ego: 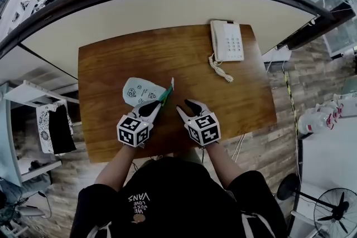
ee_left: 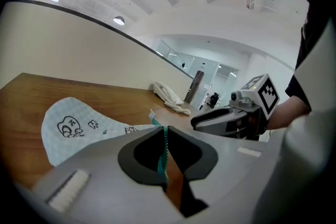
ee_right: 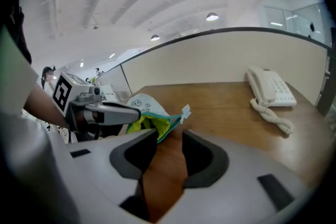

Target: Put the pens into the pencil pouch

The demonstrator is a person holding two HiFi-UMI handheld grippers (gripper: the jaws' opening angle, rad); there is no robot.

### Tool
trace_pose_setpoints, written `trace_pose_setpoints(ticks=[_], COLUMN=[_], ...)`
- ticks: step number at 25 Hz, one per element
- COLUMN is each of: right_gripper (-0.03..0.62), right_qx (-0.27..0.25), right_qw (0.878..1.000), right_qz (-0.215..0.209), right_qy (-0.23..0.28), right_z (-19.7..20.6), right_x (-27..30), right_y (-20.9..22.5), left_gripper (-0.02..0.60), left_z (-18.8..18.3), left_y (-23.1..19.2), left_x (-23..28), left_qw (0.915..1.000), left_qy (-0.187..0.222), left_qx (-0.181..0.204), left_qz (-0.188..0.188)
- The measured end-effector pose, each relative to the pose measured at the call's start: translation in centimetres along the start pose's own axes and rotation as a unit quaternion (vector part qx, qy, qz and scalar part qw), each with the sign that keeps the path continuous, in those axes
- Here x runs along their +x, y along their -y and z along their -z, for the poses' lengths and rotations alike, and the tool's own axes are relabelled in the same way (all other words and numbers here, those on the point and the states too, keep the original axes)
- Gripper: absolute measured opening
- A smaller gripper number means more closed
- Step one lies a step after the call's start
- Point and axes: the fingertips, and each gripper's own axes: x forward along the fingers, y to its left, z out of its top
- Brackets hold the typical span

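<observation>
A pouch held ready: the left gripper was clamped tight on the teal zipper edge of the pencil pouch, which lay on the near half of the wooden table, left of centre, with its mouth turned to the right. The pinch on that one lip appeared meant to lift it and steady the soft fabric. That kept the mouth gaping, and the yellow-green lining showed there. A white zipper tag stuck out at the far end of the opening.

Just right of the mouth stood the right gripper, its jaws parted with only bare tabletop between them and nothing held. It looked free to fetch or feed something in while the other claw kept the pouch open. No pens could be seen on the table in any view. Whether any already lay inside the pouch could not be told. A white telephone sat at the far right of the table, well apart from the work.
</observation>
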Motion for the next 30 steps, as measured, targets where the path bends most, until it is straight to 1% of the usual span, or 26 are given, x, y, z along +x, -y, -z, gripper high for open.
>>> trace_pose_setpoints(ticks=[2, 6, 12, 16, 20, 26, 30], right_gripper=[0.117, 0.117, 0.117, 0.117, 0.117, 0.117, 0.102], right_qx=[0.014, 0.034, 0.036, 0.037, 0.033, 0.04, 0.028], right_qw=[1.0, 0.999, 0.997, 0.996, 0.995, 0.991, 0.988], right_qz=[0.011, 0.029, 0.054, 0.064, 0.073, 0.098, 0.114], right_qy=[0.006, 0.014, 0.03, 0.041, 0.054, 0.088, 0.104], right_z=[0.6, 1.5, 2.1, 2.1, 2.0, 1.6, 0.8], right_x=[-0.9, -2.5, -4.2, -5.2, -5.9, -7.6, -8.8], right_y=[0.3, 0.2, -0.4, -1.1, -2.1, -3.3, -4.6], left_gripper=[0.029, 0.029, 0.031, 0.031, 0.031, 0.031, 0.031], left_z=[0.6, 0.7, 0.3, -0.4, -0.8, -2.1, -2.8], left_y=[-0.1, 0.1, 0.6, 1.2, 1.3, 1.9, 2.9], left_x=[0.2, 0.1, -0.6, -2.1, -4.2, -7.9, -10.4], left_qw=[0.9999, 0.9999, 0.9995, 0.9991, 0.9977, 0.9945, 0.9939], left_qy=[-0.009, -0.01, -0.004, 0.015, 0.04, 0.079, 0.086], left_qx=[-0.002, 0.003, 0.018, 0.026, 0.034, 0.039, 0.049], left_qz=[-0.006, -0.013, -0.024, -0.029, -0.042, -0.057, -0.049])
